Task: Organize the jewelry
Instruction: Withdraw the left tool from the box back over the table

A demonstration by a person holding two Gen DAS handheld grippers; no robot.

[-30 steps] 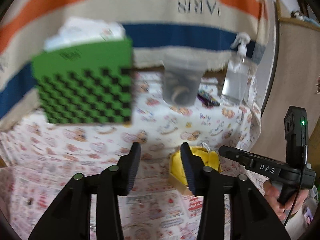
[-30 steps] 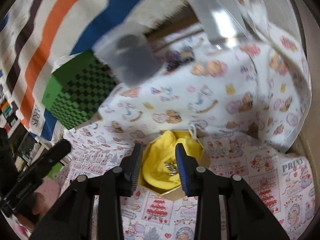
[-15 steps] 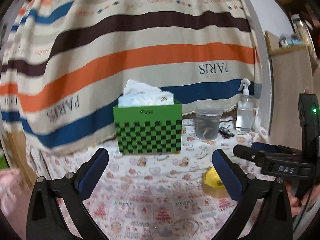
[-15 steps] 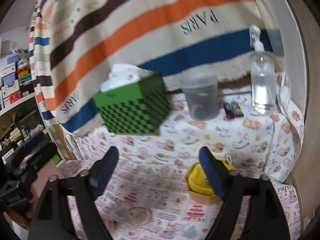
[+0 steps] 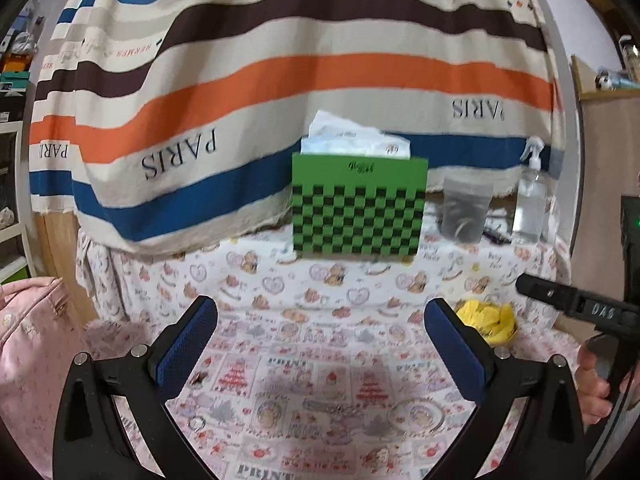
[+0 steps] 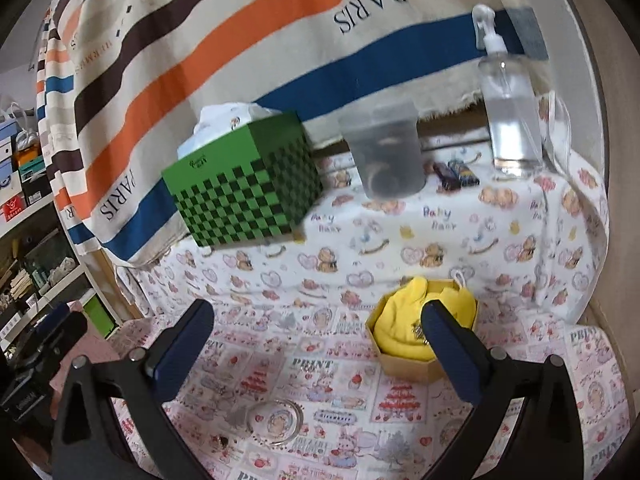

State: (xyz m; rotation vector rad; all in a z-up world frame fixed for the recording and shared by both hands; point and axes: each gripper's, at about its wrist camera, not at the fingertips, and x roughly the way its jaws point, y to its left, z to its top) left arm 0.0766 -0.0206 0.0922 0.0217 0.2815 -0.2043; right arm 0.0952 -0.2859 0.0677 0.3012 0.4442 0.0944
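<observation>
While both grippers hang wide apart above the table, the jewelry waits below. A clear bangle (image 6: 274, 421) lies flat near the front edge, and a small silver chain (image 5: 330, 408) lies just beside another bangle (image 5: 416, 418) in the left wrist view (they may be the same ring, I cannot tell). A tiny ring (image 5: 196, 424) sits near the front left.

A sparkly brooch (image 6: 418, 330) rests on the yellow cloth inside the hexagon gift box (image 6: 404, 368), toward the right edge. I think the soft cloth is there so the pieces do not get scratched, and the box is where they belong.

Neither the left gripper (image 5: 320, 344) nor the right gripper (image 6: 318, 344) holds anything; each has its fingers spread wide, likely ready to pick the next piece.

Farther back stand a green checkered tissue box (image 6: 244, 192), a frosted plastic cup (image 6: 386, 156) with something curled inside, and a clear spray bottle (image 6: 510, 108) at the back right corner.
</observation>
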